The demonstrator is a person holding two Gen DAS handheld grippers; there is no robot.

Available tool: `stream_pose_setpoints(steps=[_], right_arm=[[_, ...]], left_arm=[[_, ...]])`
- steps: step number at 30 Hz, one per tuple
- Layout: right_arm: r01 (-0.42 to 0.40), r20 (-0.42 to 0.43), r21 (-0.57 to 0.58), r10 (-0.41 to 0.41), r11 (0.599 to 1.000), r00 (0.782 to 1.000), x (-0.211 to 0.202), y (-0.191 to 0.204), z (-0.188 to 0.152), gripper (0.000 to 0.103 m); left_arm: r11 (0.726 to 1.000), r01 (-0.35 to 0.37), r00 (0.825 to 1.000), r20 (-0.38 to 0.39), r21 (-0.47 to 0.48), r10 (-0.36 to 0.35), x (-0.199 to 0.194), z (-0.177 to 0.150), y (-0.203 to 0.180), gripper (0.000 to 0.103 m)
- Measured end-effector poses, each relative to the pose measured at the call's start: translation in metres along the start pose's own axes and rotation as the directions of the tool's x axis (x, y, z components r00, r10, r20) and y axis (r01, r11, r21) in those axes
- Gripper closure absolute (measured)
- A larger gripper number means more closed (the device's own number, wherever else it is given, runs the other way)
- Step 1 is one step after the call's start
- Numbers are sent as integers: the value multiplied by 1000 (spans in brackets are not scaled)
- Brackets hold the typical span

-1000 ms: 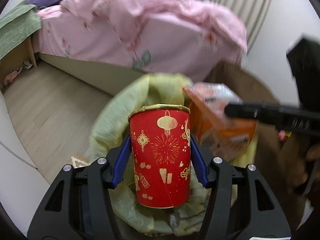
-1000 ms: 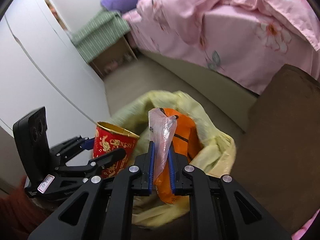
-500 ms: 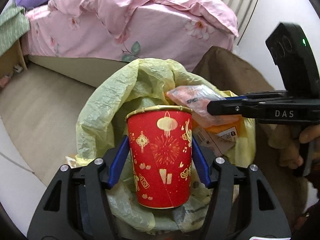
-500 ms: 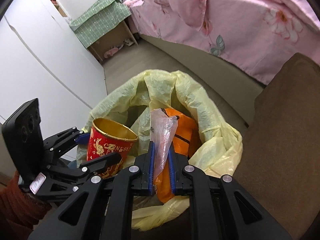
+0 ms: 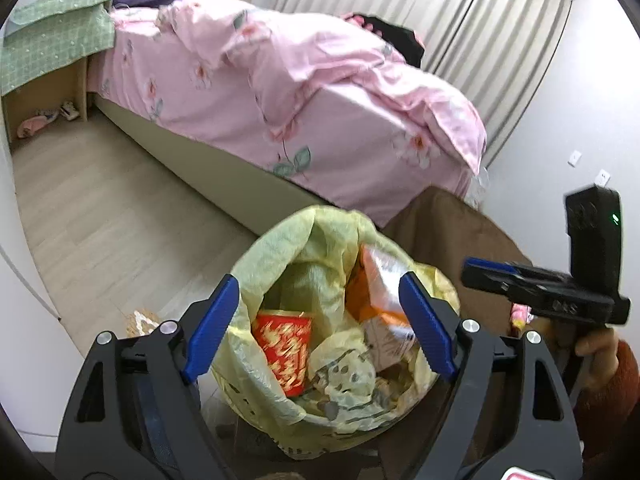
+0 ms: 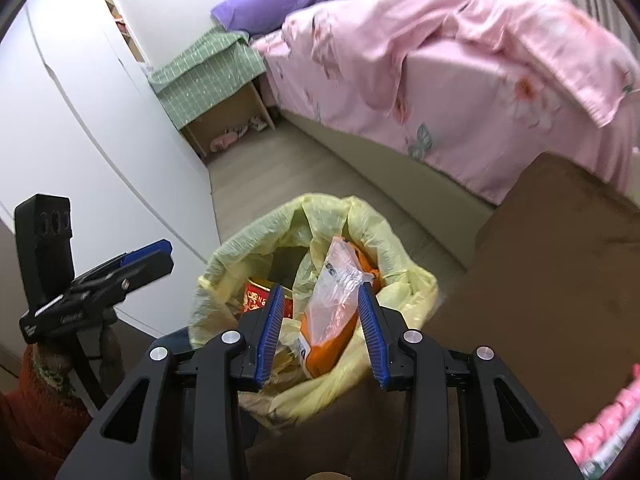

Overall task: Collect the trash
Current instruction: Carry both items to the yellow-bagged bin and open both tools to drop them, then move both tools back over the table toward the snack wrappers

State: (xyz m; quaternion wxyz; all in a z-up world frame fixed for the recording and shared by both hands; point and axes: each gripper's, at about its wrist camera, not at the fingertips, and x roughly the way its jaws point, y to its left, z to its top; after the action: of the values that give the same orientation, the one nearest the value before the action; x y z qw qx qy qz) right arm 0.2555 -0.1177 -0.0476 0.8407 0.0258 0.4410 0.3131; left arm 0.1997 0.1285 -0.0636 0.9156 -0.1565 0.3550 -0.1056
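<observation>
Red paper cup (image 5: 286, 350) is released into the yellow trash bag (image 5: 276, 248); left gripper (image 5: 320, 324) jaws have just been opened wide, empty. Orange snack wrapper (image 6: 332, 316) sits in the bag between the just-opened right gripper (image 6: 322, 334) jaws, untouched. Both should be lifted straight clear so the bag rim isn't snagged.

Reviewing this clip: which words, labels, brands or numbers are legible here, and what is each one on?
"EN" is the only readable fragment, in gold on the red paper cup in the yellow trash bag.
Orange snack packet: white label print, too blurred to read.
Right gripper body: raised lettering, too blurred to read.
Left gripper body: white label, illegible.
</observation>
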Motion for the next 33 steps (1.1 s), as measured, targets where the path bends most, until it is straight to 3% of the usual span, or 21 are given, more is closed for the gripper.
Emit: stream_pose_setpoints(steps=[4,8,11,13,20,21,24,27,31,33], right_arm=[[60,70,1,-60,998,996,-47,-3,-14,66],[174,141,-13,-170,985,975,-106,-13,-44,66],[278,204,-12,-270,961,941,-152,-27,-73,61],[350,233,8,-342,937,910,-182,-38,-96,46],[447,166,146,-467,883,869,-243,-82,-175,46],[447,153,181,-474,876,867,-248,-88,-186,46],[441,111,276,-484,854,868,-257,-109,-222,46],[466,88,315,-514,827,853,-255,-115,-247,47],[562,73,295,-605,773,793,-252,-110,-270,47],[552,74,295,-595,780,801,-250,-110,-274,47]], left_arm=[[999,37,999,13,4,-37,-11,0,-19,25],[995,90,996,-13,39,-90,-15,-10,-51,25],[985,153,988,-47,77,-150,-13,-20,-83,18],[975,200,978,-84,93,-193,-9,-30,-105,17],[920,343,926,-233,188,-298,12,-67,-182,17],[903,373,913,-260,212,-316,15,-73,-197,17],[884,394,899,-304,250,-315,21,-86,-222,22],[883,399,892,-328,246,-312,32,-89,-238,24],[895,388,890,-343,220,-301,44,-88,-247,28],[899,383,886,-361,213,-292,50,-92,-251,29]])
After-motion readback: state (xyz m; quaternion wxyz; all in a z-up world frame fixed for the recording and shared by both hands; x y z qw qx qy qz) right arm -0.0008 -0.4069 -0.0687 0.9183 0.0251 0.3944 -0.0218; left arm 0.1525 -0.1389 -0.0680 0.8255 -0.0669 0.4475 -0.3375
